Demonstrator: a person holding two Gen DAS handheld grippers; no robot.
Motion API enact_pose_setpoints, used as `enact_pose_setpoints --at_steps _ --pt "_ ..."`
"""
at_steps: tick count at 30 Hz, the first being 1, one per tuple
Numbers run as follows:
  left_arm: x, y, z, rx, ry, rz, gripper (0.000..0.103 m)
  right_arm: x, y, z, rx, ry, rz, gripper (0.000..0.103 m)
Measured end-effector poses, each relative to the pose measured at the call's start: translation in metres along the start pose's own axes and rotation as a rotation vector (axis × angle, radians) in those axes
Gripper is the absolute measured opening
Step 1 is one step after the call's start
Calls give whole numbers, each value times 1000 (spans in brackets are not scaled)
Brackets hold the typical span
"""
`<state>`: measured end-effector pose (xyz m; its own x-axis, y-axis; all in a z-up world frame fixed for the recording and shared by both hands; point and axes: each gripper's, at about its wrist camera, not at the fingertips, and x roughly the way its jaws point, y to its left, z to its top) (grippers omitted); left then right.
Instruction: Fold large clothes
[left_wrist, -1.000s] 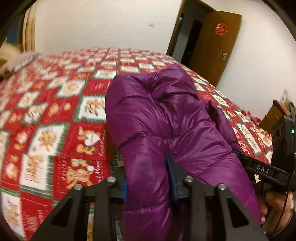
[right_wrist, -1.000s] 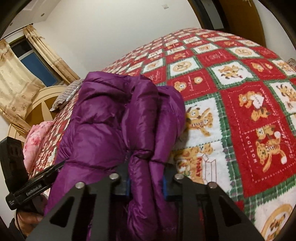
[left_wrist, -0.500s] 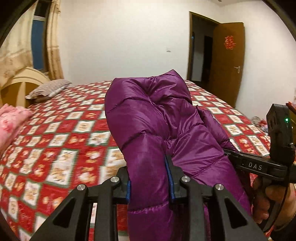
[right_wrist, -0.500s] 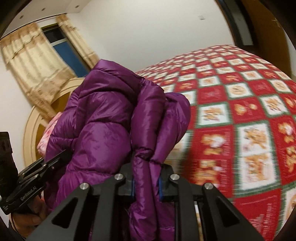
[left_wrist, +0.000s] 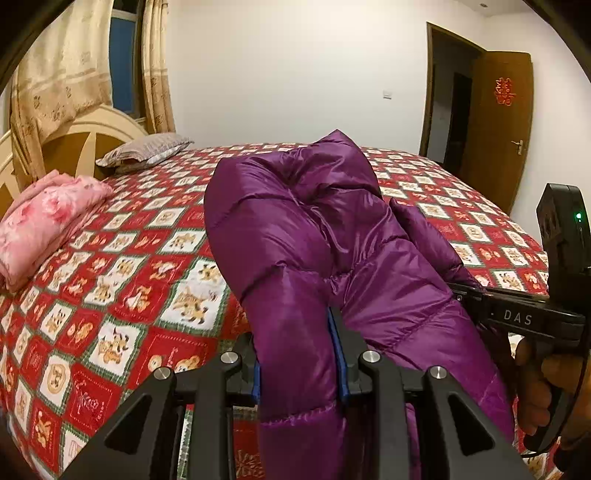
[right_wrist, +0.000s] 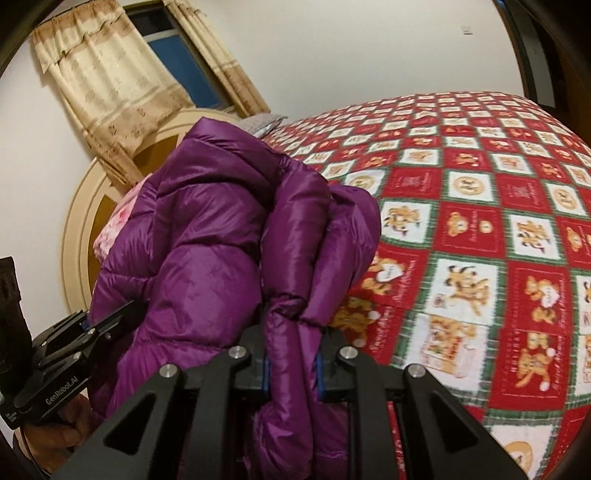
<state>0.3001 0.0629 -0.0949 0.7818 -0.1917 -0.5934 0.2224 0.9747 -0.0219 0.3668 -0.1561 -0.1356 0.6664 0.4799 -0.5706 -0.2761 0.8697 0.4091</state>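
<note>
A purple puffer jacket (left_wrist: 317, 236) hangs bunched between both grippers, lifted above the bed. My left gripper (left_wrist: 299, 354) is shut on a thick fold of its padded edge. My right gripper (right_wrist: 293, 365) is shut on another fold of the jacket (right_wrist: 207, 251). The right gripper also shows in the left wrist view (left_wrist: 517, 317) at the right, clamped on the jacket's far side. The left gripper shows in the right wrist view (right_wrist: 88, 328) at the lower left. The jacket's lower part hangs out of sight below both cameras.
The bed has a red, white and green patterned quilt (left_wrist: 122, 280). A folded pink blanket (left_wrist: 44, 229) and a grey pillow (left_wrist: 147, 151) lie by the headboard (right_wrist: 85, 229). A curtained window (right_wrist: 147, 62) is behind it. An open wooden door (left_wrist: 495, 122) stands at the far right.
Both grippers have risen and tilted up with the jacket, so the headboard, curtains and pink blanket have come into view. Both stay shut on the jacket.
</note>
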Motion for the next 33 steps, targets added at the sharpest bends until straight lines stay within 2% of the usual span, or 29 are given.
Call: enact_pose_setpoints --at_steps 15,25,27,30,32,33 --pt "18 19 -19 -30 64 13 31 33 3 -4 -12 71 4 20" --pt "36 24 -34 -29 105 51 39 44 2 -10 -9 95 -27 20" --pt "39 25 -36 -28 112 61 44 46 2 -11 -10 100 -34 20" --pt "44 25 -39 -18 124 111 58 48 1 -13 -13 106 -48 22" --pt "45 25 -40 -5 115 194 83 50 -1 -16 -7 106 -59 24" --pt "45 26 -41 3 109 226 86 50 -1 -17 -7 107 -63 26"
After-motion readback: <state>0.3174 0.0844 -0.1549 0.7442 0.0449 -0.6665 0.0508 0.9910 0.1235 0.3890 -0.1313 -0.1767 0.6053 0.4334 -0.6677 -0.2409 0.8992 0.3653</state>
